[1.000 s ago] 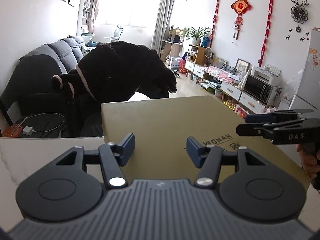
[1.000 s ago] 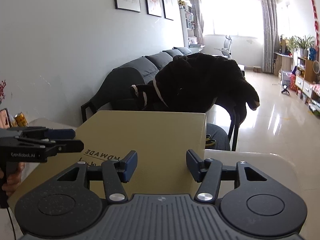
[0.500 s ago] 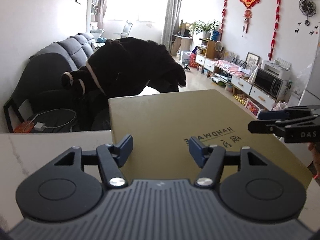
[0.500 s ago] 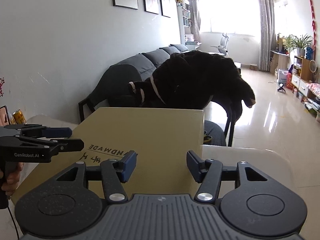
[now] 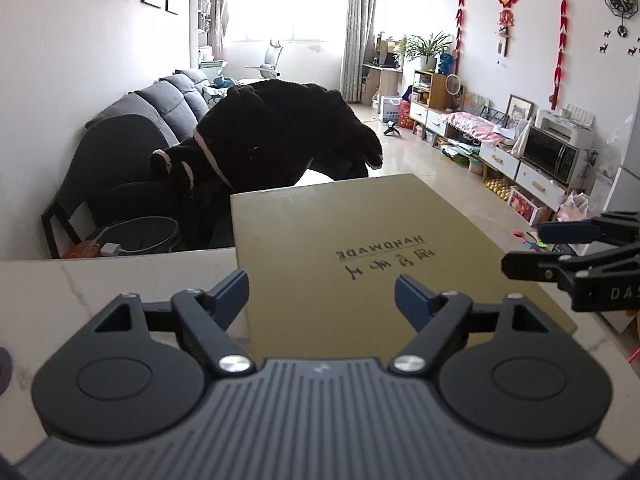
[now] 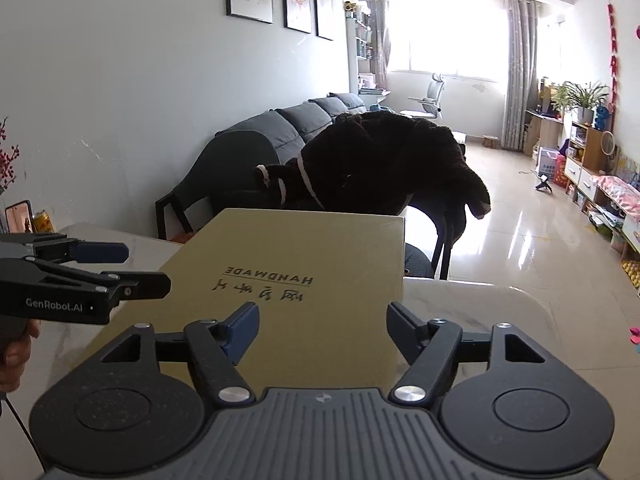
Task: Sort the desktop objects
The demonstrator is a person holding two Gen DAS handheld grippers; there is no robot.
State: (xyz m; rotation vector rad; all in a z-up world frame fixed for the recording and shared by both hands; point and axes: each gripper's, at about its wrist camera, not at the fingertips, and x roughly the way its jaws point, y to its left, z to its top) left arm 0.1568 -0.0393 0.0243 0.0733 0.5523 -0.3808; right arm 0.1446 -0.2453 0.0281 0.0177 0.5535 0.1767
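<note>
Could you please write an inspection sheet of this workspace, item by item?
Surface: white marble-look table.
Job's things: tan flat box printed HANDMADE, lying flat.
Clutter: drink can and phone at the far edge.
Tongs: left tongs and right tongs both open, just widened, nothing gripped.
Cables: white charger cable beyond the table.
Surroundings: dark coat over a chair, grey sofa.

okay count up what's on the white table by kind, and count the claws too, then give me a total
Flat tan boxes: 1
Drink cans: 1
Phones standing upright: 1
Claws, both open and clear of the box, jaws having just been opening: 2, left claw and right claw
Total: 5
</note>
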